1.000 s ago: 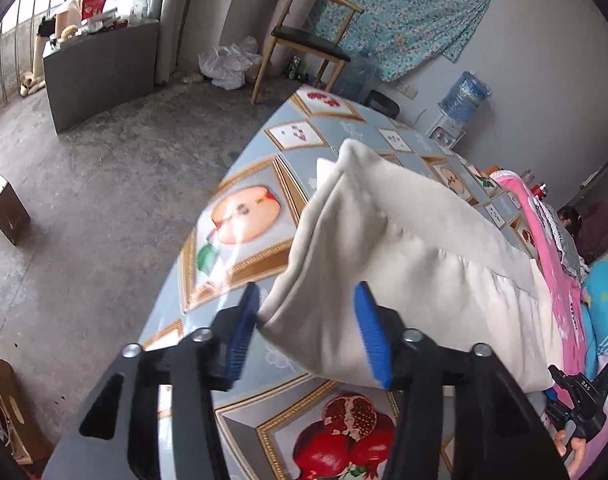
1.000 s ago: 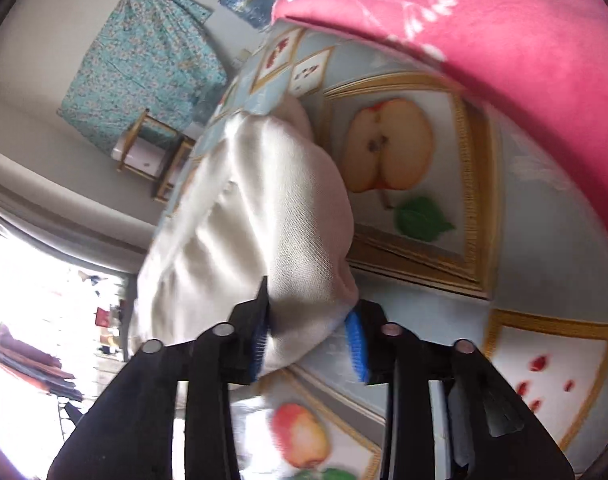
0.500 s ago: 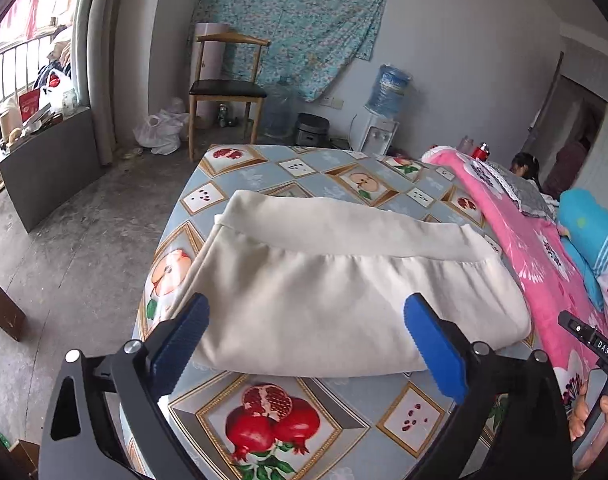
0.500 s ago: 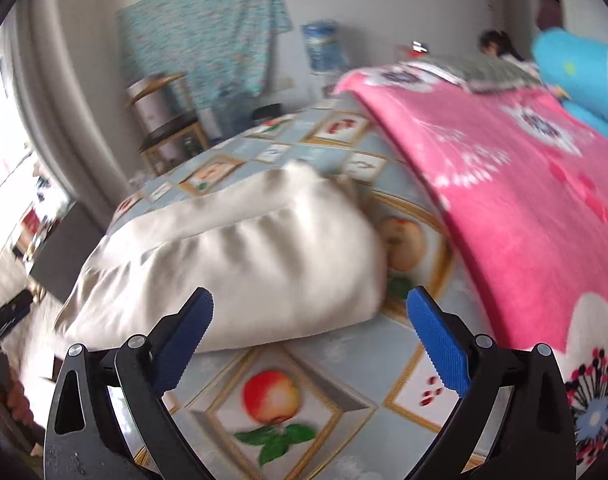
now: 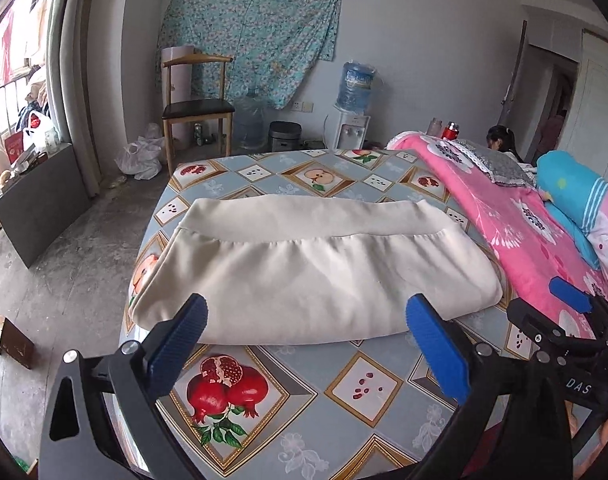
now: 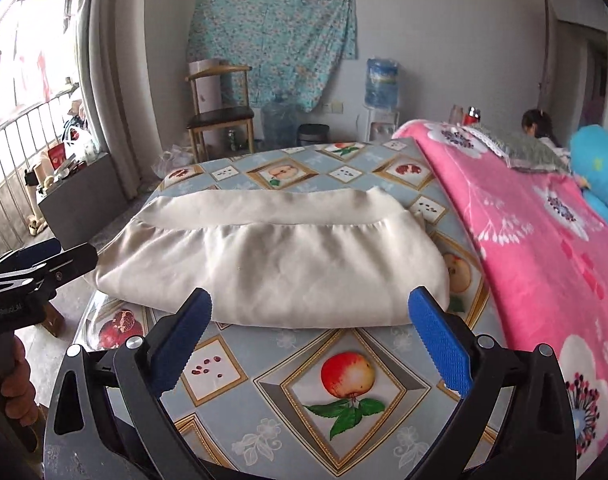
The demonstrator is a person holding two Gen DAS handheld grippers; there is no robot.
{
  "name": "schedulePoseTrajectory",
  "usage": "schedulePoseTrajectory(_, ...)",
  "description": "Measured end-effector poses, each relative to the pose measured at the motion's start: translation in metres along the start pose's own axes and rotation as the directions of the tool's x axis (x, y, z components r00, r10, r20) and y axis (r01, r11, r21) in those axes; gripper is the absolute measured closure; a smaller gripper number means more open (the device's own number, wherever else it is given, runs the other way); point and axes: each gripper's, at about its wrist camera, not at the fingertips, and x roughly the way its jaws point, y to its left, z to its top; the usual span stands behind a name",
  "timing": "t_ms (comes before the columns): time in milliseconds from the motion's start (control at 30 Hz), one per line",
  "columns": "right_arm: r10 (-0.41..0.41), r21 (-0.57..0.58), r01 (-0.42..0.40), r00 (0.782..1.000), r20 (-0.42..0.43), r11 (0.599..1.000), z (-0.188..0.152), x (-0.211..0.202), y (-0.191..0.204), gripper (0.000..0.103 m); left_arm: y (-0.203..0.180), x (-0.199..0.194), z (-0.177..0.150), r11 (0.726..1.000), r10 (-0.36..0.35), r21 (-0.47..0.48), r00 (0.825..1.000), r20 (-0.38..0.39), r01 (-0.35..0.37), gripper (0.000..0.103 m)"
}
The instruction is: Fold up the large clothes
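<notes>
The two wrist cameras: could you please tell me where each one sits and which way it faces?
Left wrist: on the left gripper, above the table's near edge, facing the folded cream garment; its open blue pads frame it, right gripper alongside.
Right wrist: on the right gripper, facing likewise; open pads, left gripper and a hand show.
Shared: garment, fruit-print tablecloth, pink blanket, wooden chair.

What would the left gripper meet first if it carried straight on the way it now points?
Probably the near folded edge of the cream garment on the fruit-print cloth; the open left gripper points down at it. Depth is unclear.
</notes>
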Motion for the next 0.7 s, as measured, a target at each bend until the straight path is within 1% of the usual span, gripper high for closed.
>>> schedulePoseTrajectory(100,-0.025,0.004,0.025,0.999,0.038,1.000,0.000,-0.010,0.005,0.007,-0.005,-0.008,-0.002,0.997,0.080,0.013,0.996,0.035,-0.080,0.005)
schedulePoseTrajectory(167,-0.057,-0.001,0.057,0.996,0.063,0.998,-0.001,-0.017,0.007,0.007,-0.010,-0.011,-0.004,0.989,0.140,0.037,0.988,0.059,-0.143,0.005)
schedulePoseTrajectory(233,-0.073,-0.009,0.074,0.994,0.075,0.997,-0.001,-0.023,0.010,0.007,-0.013,-0.011,-0.005,0.980,0.194,0.041,0.979,0.062,-0.196,0.005)
schedulePoseTrajectory(267,-0.076,-0.008,0.077,0.994,0.078,0.997,-0.001,-0.024,0.010,0.007,-0.013,-0.009,-0.006,0.975,0.215,0.036,0.975,0.051,-0.217,0.005)
schedulePoseTrajectory(300,-0.076,-0.005,0.077,0.994,0.078,0.997,-0.002,-0.025,0.010,0.007,-0.014,-0.007,-0.006,0.973,0.228,0.029,0.973,0.025,-0.229,0.005)
schedulePoseTrajectory(367,-0.072,0.011,0.071,0.994,0.077,0.997,-0.003,-0.026,0.008,0.007,-0.014,-0.001,-0.010,0.977,0.212,0.024,0.977,-0.012,-0.211,0.005)
schedulePoseTrajectory(400,-0.069,0.018,0.068,0.995,0.069,0.998,-0.005,-0.026,0.008,0.007,-0.014,0.002,-0.012,0.976,0.217,0.018,0.975,-0.039,-0.216,0.005)
schedulePoseTrajectory(500,-0.057,0.016,0.057,0.998,0.033,0.998,-0.006,-0.022,0.009,0.007,-0.015,0.009,-0.019,0.970,0.241,0.012,0.966,-0.095,-0.241,0.005)
schedulePoseTrajectory(567,-0.083,0.008,0.083,0.996,0.012,0.996,-0.009,-0.019,0.011,0.007,-0.015,0.011,-0.023,0.968,0.252,0.014,0.961,-0.117,-0.252,0.005)
schedulePoseTrajectory(600,-0.098,0.001,0.098,0.995,0.006,0.995,-0.010,-0.018,0.012,0.007,-0.015,0.012,-0.025,0.963,0.269,0.013,0.955,-0.128,-0.270,0.005)
schedulePoseTrajectory(633,-0.105,-0.007,0.105,0.994,-0.002,0.994,-0.011,-0.017,0.014,0.007,-0.014,0.012,-0.026,0.960,0.279,0.011,0.950,-0.139,-0.280,0.005)
schedulePoseTrajectory(700,-0.106,-0.011,0.105,0.994,-0.018,0.994,-0.012,-0.015,0.015,0.007,-0.013,0.015,-0.029,0.960,0.278,0.008,0.947,-0.163,-0.280,0.005)
